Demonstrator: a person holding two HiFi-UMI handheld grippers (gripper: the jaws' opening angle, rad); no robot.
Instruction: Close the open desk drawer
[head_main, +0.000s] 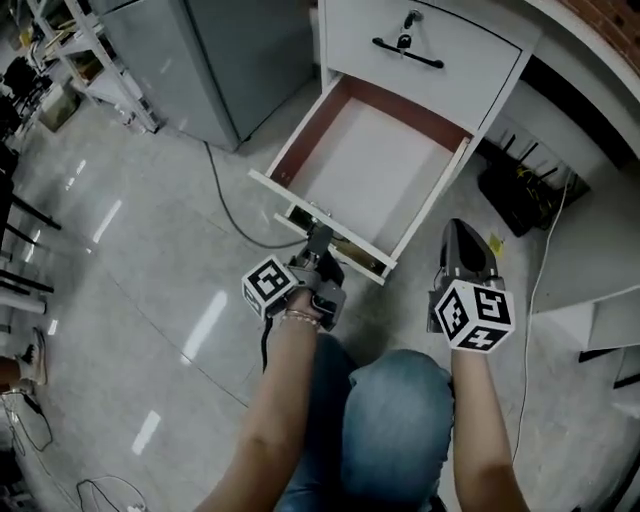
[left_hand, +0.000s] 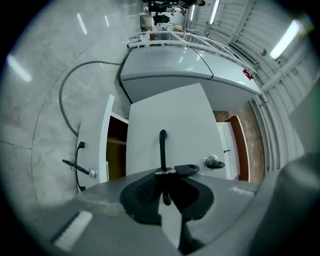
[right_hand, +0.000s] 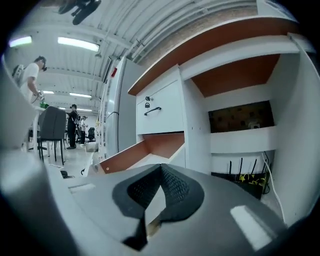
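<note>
The white desk drawer (head_main: 372, 165) stands pulled out, its bare bottom in the upper middle of the head view. My left gripper (head_main: 318, 238) is at the middle of the drawer front (left_hand: 170, 112), shut on the black bar handle (left_hand: 162, 145). In the left gripper view the handle runs up out of the closed pads. My right gripper (head_main: 463, 252) hangs in the air beside the drawer's right front corner and touches nothing. Its jaws meet at the tips (right_hand: 160, 169) with nothing between them, and they point at the desk with the drawer's side (right_hand: 127, 155) ahead.
Above the open drawer is a closed drawer (head_main: 455, 35) with a black handle and a lock. A grey cabinet (head_main: 200, 60) stands to the left and a cable (head_main: 225, 205) lies on the floor. A black router (head_main: 520, 190) sits under the desk. The person's knee (head_main: 395, 420) is below the grippers.
</note>
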